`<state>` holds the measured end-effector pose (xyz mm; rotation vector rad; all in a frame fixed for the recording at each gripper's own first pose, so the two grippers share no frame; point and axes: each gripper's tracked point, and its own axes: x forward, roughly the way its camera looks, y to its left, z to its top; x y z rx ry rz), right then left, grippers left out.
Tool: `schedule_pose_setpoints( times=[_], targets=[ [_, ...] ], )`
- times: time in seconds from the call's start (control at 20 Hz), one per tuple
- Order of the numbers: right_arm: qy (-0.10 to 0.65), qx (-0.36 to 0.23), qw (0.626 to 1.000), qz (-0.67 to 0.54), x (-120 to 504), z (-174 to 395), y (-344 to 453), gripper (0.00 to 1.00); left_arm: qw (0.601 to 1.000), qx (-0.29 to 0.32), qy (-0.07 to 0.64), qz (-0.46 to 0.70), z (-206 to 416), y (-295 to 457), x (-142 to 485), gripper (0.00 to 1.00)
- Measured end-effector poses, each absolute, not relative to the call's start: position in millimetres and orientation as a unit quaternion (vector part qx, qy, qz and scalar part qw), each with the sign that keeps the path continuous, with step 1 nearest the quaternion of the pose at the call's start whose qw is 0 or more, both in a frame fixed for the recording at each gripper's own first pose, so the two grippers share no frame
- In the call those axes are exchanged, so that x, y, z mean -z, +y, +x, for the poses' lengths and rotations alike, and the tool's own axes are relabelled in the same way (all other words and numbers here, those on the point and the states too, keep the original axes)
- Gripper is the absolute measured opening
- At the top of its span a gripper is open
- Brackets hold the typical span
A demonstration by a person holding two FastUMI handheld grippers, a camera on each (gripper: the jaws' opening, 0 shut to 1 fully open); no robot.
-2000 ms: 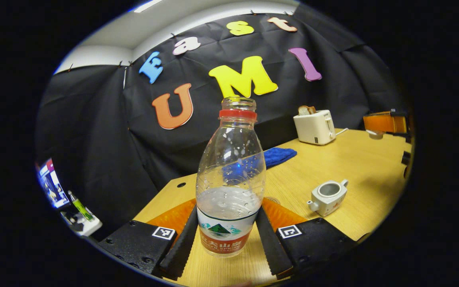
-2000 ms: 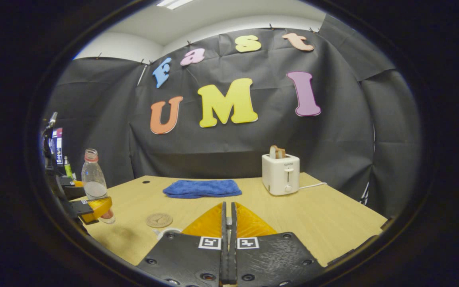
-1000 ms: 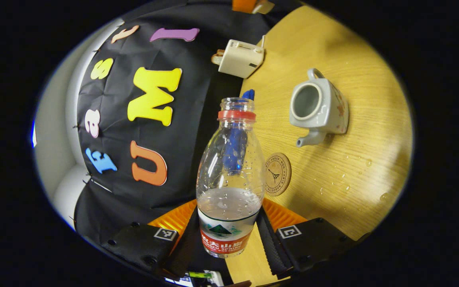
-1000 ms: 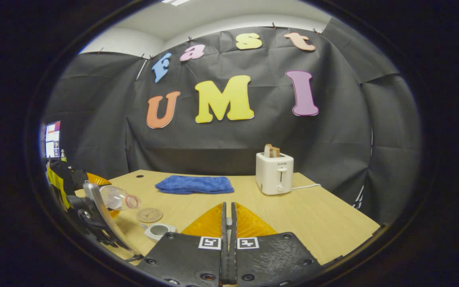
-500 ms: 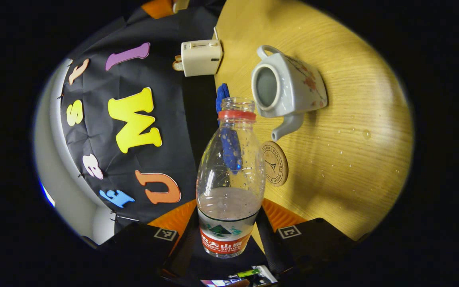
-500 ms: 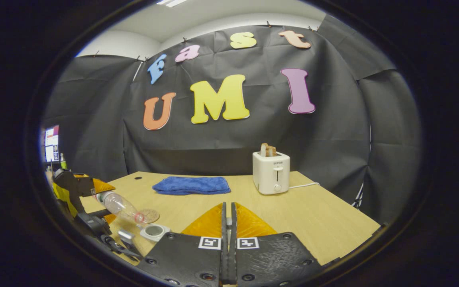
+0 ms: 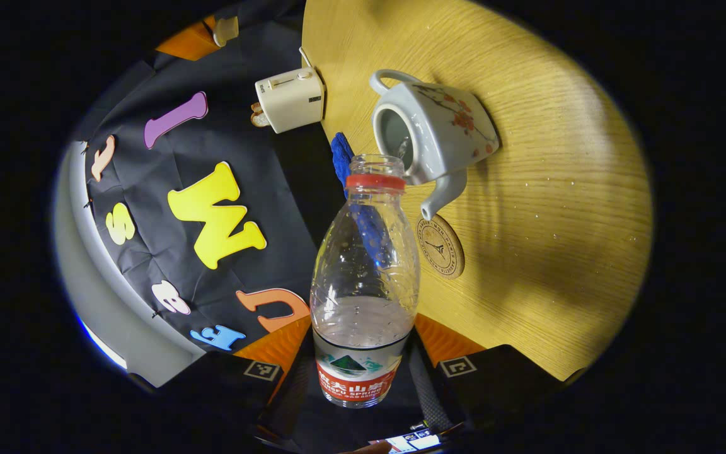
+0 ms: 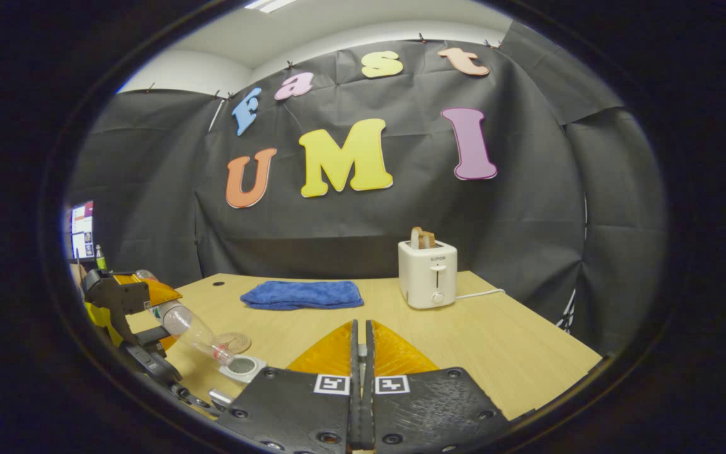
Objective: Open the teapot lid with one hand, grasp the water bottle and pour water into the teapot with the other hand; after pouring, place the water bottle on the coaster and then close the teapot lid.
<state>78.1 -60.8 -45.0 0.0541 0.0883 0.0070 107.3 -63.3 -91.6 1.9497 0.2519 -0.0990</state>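
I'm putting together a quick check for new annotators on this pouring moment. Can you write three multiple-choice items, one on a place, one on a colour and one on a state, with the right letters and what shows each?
1. Where does the round cork coaster lie?
A. On the wooden table, just past the teapot's spout
B. On top of the toaster
C. Under the blue towel

2. What colour is the ring around the neck of the clear plastic water bottle?
A. Green
B. Red
C. White

3. In what state is the white ceramic teapot with the red flower pattern?
A. Lid on
B. Lying on its side
C. Lid off, mouth open

Answers: 1 A, the left gripper view shows the coaster flat on the table beside the spout tip. 2 B, the band below the bottle's mouth is red. 3 C, the teapot's dark round opening is bare, with the tipped bottle's mouth over it.
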Motion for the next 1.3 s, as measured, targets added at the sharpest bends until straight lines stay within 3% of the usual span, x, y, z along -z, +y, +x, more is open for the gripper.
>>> schedule_pose_setpoints(
  times=[0.1, 0.15, 0.75, 1.3],
  targets=[
    [0.043, -0.003, 0.999, 0.028, 43.8, 78.6, -61.8, 0.0, 0.544, 0.041, 0.105, 0.831, 108.0, -67.4, 88.1, 0.8],
    [0.043, -0.003, 0.999, 0.028, 43.5, 77.9, -62.6, 0.0, 0.54, 0.041, 0.104, 0.834, 108.9, -68.6, 87.7, 0.76],
    [0.041, -0.013, 0.999, 0.034, 40.3, 75.5, -62.7, 0.0, 0.481, 0.027, 0.096, 0.871, 107.0, -79.0, 74.6, 0.77],
    [0.044, -0.007, 0.998, 0.037, 41.3, 77.9, -72.5, 0.0, 0.461, 0.028, 0.095, 0.882, 112.4, -81.8, 68.5, 0.76]
  ],
)
